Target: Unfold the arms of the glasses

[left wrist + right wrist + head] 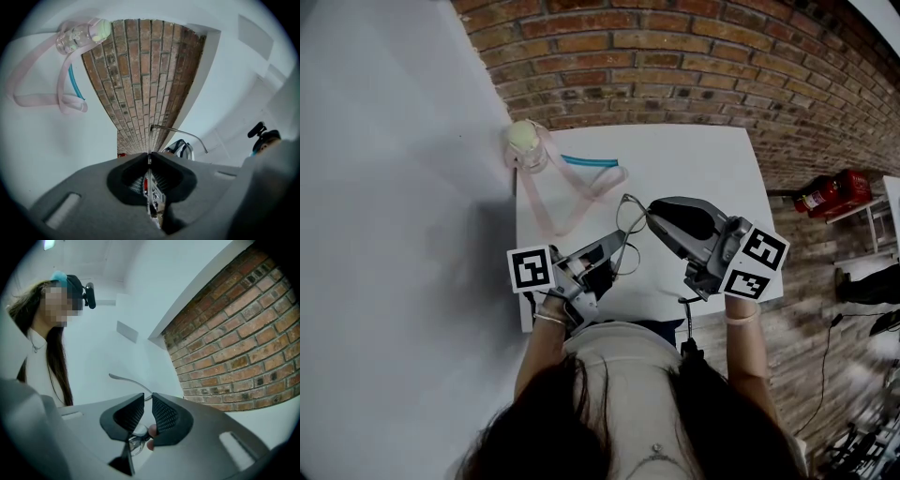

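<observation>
Thin wire-rimmed glasses (pixel 627 228) hang above the white table (pixel 694 159), held between both grippers. My left gripper (pixel 612 249) comes in from the lower left and is shut on the frame; in the left gripper view the thin rim (pixel 149 161) is pinched edge-on between the pads, and one arm (pixel 180 133) sticks out to the right. My right gripper (pixel 653 215) meets the glasses from the right, its jaws shut on them near a lens (pixel 135 440). In the right gripper view the other arm (pixel 127 379) curves away to the left.
A small clear bottle (pixel 526 145) with a long pink strap (pixel 558 208) and a teal strip (pixel 591 161) lies at the table's back left. A grey wall (pixel 394 234) borders the left. Brick floor surrounds the table, with red canisters (pixel 831 194) at the right.
</observation>
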